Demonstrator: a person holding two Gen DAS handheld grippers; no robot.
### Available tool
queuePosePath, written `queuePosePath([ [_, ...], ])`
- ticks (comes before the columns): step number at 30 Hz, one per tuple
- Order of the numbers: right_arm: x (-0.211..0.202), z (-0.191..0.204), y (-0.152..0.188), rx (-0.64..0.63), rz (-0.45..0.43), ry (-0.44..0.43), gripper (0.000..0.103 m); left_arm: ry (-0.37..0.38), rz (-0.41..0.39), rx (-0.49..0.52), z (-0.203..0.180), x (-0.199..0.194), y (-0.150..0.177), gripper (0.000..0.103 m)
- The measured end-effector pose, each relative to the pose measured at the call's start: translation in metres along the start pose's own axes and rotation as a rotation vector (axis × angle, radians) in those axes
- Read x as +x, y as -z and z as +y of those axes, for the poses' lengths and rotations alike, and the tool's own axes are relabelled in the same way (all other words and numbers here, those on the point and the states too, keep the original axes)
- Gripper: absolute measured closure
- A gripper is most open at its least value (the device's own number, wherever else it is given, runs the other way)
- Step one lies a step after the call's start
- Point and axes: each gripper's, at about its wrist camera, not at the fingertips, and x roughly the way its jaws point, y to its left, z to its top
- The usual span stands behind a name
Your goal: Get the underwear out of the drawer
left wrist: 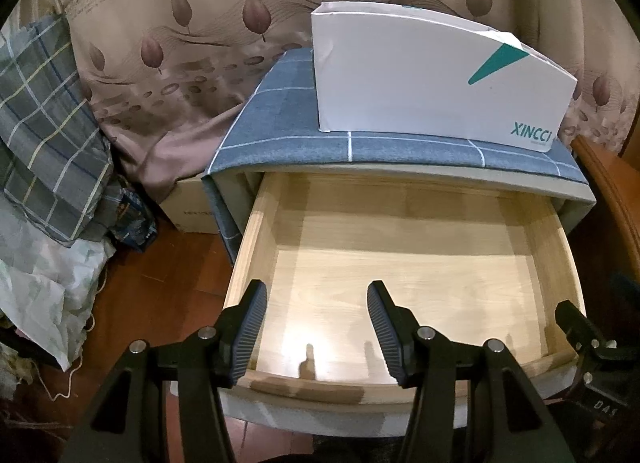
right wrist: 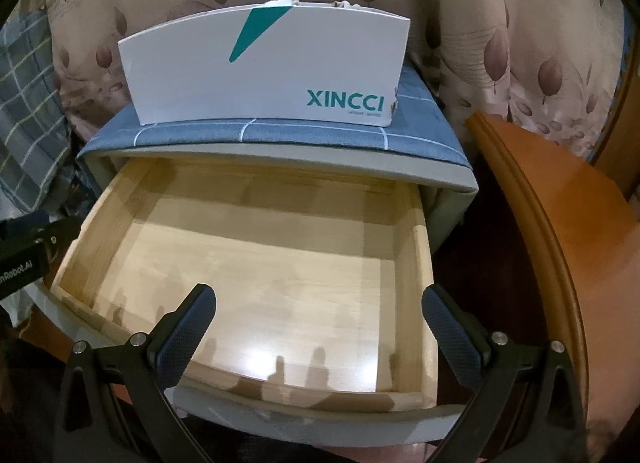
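Drawer (left wrist: 256,223) rear beneath cabinet top

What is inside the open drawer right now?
Only the drawer's bare wooden bottom shows, in both views; no underwear. The rear part under the cabinet top is covered and cannot be seen.

A box (right wrist: 264,67) is sitting on the cloth-covered cabinet top (right wrist: 280,135). The drawer (right wrist: 256,255) is standing pulled out below it, in front. A curtain (right wrist: 500,43) is hanging behind.
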Motion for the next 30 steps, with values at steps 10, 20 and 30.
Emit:
queuePosePath([
  [10, -0.0033, 0.0033, 0.0019, -0.020, -0.018, -0.008, 0.001, -0.006, -0.005, 0.012, -0.0024, -0.0030, 0.0019, 0.049],
  [20, 0.0018, 0.0020, 0.0021, -0.011, 0.008, -0.011, 0.001, -0.006, -0.005, 0.017, -0.0011, -0.0031, 0.0006, 0.049],
  [30, 0.0032, 0.0030, 0.0038, -0.015, 0.016, -0.012, 0.001, -0.009, -0.007, 0.026, -0.0014, -0.0028, 0.0004, 0.049],
])
